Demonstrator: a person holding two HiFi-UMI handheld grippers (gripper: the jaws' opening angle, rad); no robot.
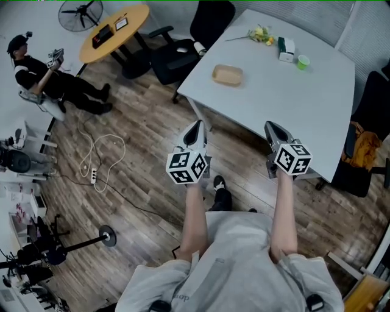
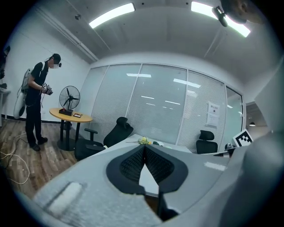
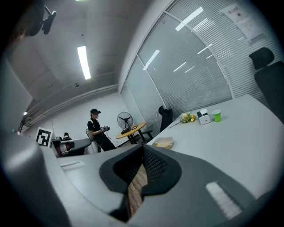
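Note:
My left gripper (image 1: 195,129) hangs over the wooden floor just off the near edge of the large white table (image 1: 317,116). Its jaws are shut with nothing between them, and the tips meet in the left gripper view (image 2: 144,149). My right gripper (image 1: 272,128) is over the table's near edge, also shut and holding nothing (image 3: 143,149). On the table, farther off, lie a tan shallow tray (image 1: 227,75), a small bunch of yellow flowers (image 1: 261,34), a white and green box (image 1: 285,49) and a green cup (image 1: 303,61). The right gripper view shows the tray (image 3: 163,142) and cup (image 3: 216,115).
Black office chairs (image 1: 183,52) stand at the table's far left side. A yellow round table (image 1: 114,31), a fan (image 1: 81,13) and another person (image 1: 42,73) are at far left. A white cable (image 1: 100,158) lies on the floor. A yellow bag (image 1: 364,149) sits at right.

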